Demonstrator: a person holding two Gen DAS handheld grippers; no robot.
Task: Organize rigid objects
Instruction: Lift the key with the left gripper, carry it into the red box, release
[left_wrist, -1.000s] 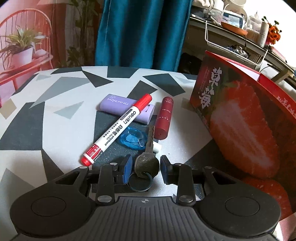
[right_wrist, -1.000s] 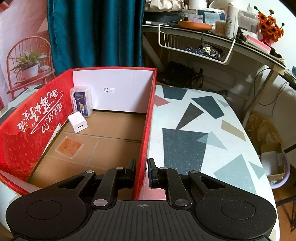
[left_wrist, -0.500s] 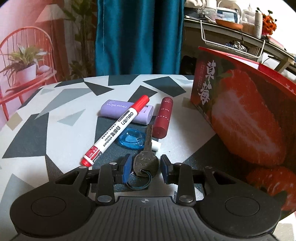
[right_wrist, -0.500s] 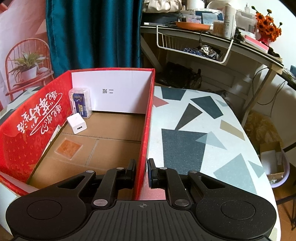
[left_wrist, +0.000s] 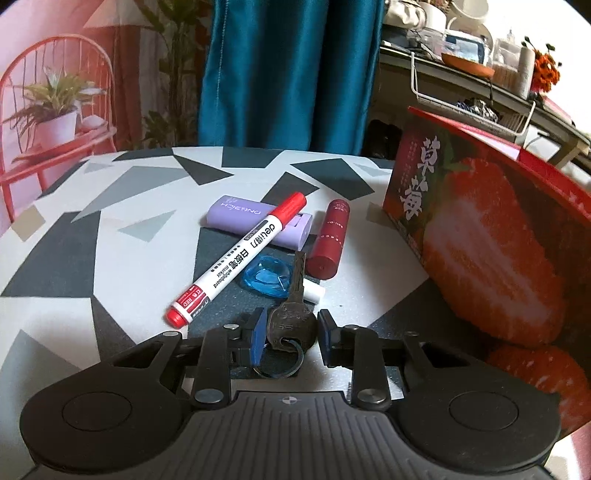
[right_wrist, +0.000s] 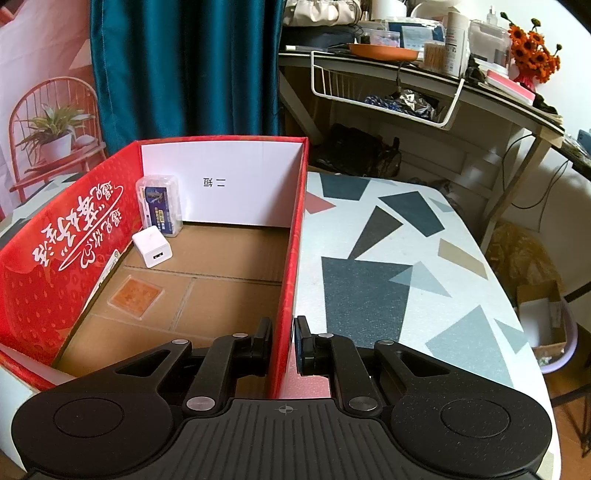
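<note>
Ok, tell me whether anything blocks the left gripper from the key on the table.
Nothing visible does. The key head already sits between the left gripper pads, whose jaws are closing on it. The key blade lies over the blue clear piece and white stub, away from the pads.

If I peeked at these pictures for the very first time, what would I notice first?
Probably the big red strawberry box standing at the right of the patterned table. The right gripper is shut on its side wall. Next, the little pile in the middle: a red marker, a purple case, a dark red tube and a key, with the left gripper closing around the key.
</note>
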